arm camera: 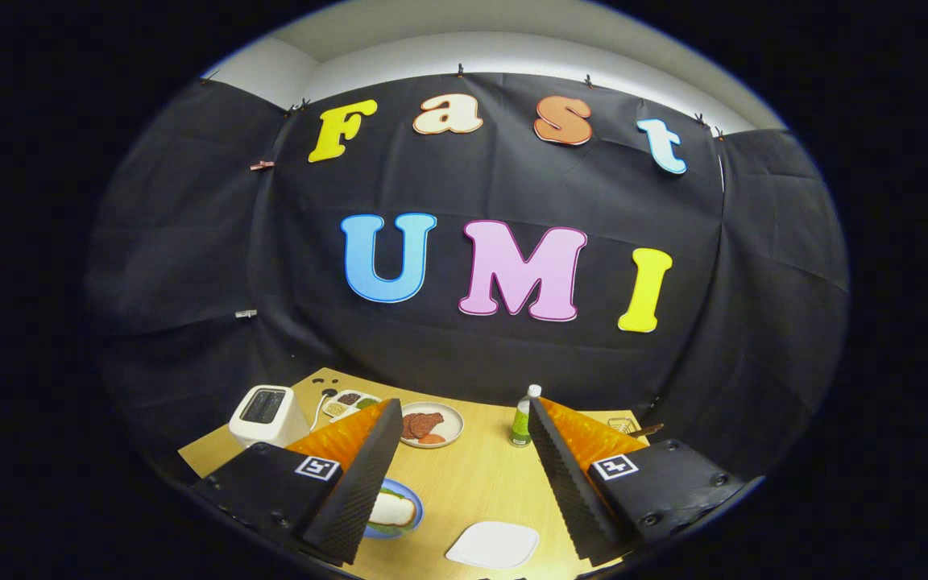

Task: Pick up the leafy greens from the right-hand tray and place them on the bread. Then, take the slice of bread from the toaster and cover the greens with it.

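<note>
Your gripper (464, 475) is released above the wooden desk (472, 483), nothing between its fingers. The bread (393, 510) lies near left on a blue plate (412, 515); the toaster (267, 412) stands far left.

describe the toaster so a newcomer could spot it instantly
Start at the wooden table under the black wall. The toaster sits at its far left corner, beyond the open gripper's left finger, beside a compartment tray and a round plate. It is the one white boxy thing with a dark slot on top.
</note>
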A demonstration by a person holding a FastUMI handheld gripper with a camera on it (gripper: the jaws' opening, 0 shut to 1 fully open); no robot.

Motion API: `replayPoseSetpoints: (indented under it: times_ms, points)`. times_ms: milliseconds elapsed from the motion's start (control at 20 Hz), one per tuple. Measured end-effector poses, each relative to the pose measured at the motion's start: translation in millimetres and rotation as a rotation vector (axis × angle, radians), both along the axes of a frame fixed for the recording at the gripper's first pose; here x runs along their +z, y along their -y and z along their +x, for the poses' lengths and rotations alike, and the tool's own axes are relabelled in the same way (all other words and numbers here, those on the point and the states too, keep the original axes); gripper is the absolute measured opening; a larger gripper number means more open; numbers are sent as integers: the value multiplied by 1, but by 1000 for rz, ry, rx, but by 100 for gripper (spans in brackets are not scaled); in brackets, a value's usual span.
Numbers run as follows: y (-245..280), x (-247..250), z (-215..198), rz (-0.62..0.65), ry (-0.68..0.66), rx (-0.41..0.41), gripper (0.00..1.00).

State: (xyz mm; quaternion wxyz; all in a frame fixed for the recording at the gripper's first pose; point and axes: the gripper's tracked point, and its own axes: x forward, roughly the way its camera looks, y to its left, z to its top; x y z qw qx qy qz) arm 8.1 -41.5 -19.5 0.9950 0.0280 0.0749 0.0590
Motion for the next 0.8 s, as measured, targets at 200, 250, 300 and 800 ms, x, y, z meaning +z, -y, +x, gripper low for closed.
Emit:
replayPoseSetpoints:
  times_ms: [200, 250, 300, 800]
  points:
    - [2, 9, -1, 19, 14, -25, 97]
    - [4, 9, -1, 20, 16, -27, 97]
    - [5, 10, 0, 18, 17, -25, 97]
    - [5, 17, 5, 17, 26, -8, 97]
